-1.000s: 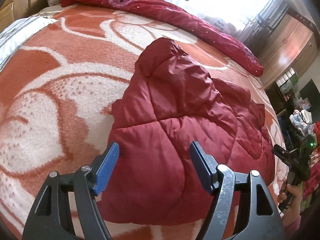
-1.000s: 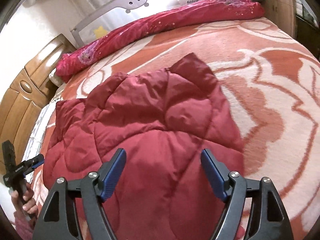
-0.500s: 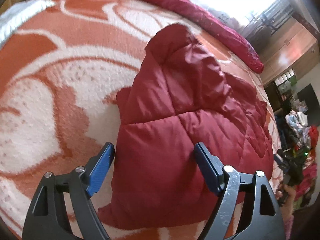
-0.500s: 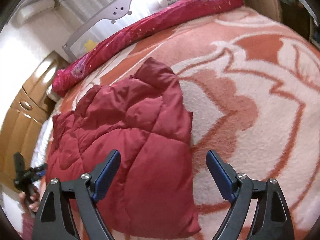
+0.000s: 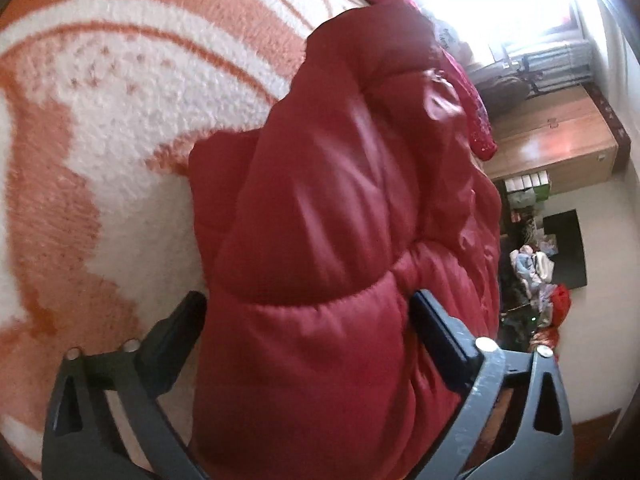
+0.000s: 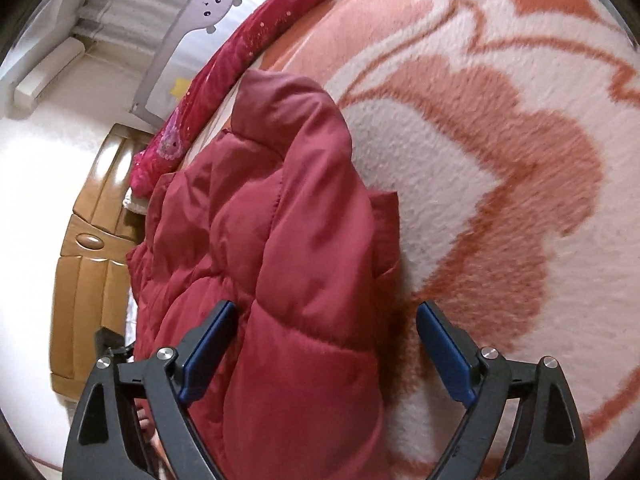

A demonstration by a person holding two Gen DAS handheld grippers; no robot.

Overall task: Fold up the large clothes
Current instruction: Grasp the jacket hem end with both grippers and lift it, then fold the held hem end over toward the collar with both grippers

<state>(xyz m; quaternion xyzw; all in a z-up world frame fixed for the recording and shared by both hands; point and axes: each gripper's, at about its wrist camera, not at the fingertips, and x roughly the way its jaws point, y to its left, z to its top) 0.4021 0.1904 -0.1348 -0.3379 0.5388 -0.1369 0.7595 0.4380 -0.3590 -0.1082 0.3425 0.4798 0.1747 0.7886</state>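
Left wrist view: the red padded jacket point(image 5: 340, 220) lies on the orange-and-white blanket point(image 5: 80, 120) of the bed. The left gripper point(image 5: 308, 316) has its jaws apart, straddling the jacket's near edge; they have just been opening, and pad contact cannot be confirmed. Judged soft, puffy, light and slippery; best taken at a stitched seam or hem. Against 1 second earlier, the jacket fills far more of the view.

Right wrist view: the right gripper point(image 6: 324, 340) stands apart over the jacket's point(image 6: 288, 240) right edge, its right pad over bare blanket point(image 6: 520, 160). Its jaws have also widened, and the view sits closer.
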